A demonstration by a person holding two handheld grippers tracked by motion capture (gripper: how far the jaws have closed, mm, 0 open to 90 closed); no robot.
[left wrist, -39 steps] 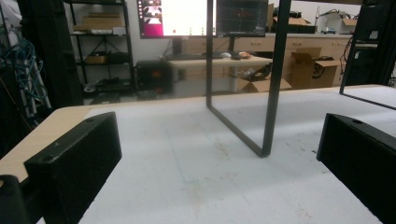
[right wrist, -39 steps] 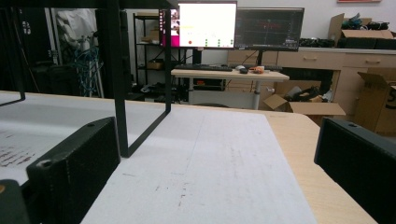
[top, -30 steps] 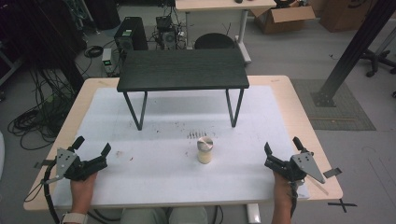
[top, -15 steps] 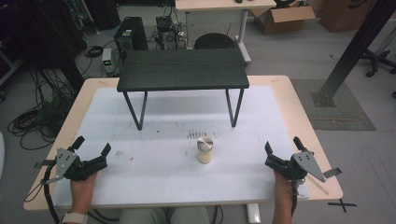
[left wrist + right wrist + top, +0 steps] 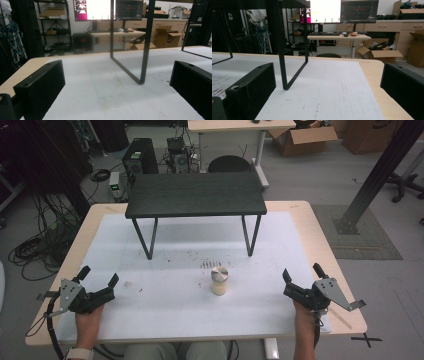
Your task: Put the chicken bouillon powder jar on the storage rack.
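While both grippers rest near the person's edge of the table [image 5: 300, 220], nothing of the work appears started. The left gripper [image 5: 97, 279] sits at the near left corner of the white mat [image 5: 165, 300], its jaws spread wide with nothing between them; the left gripper view confirms this, showing bare mat and a leg of the black stand [image 5: 147, 42] beyond. The right gripper [image 5: 301, 276] sits at the near right, jaws likewise wide and empty, as the right gripper view bears out. The small cream jar with a metal lid [image 5: 219, 281] stands upright on the mat between the two grippers, well apart from each, just in front of the black stand [image 5: 195, 194], whose top is bare. No contact with the jar by either tool is evident. My judgement: the handling is at its outset; approach, grasp and any placing all remain to be done.
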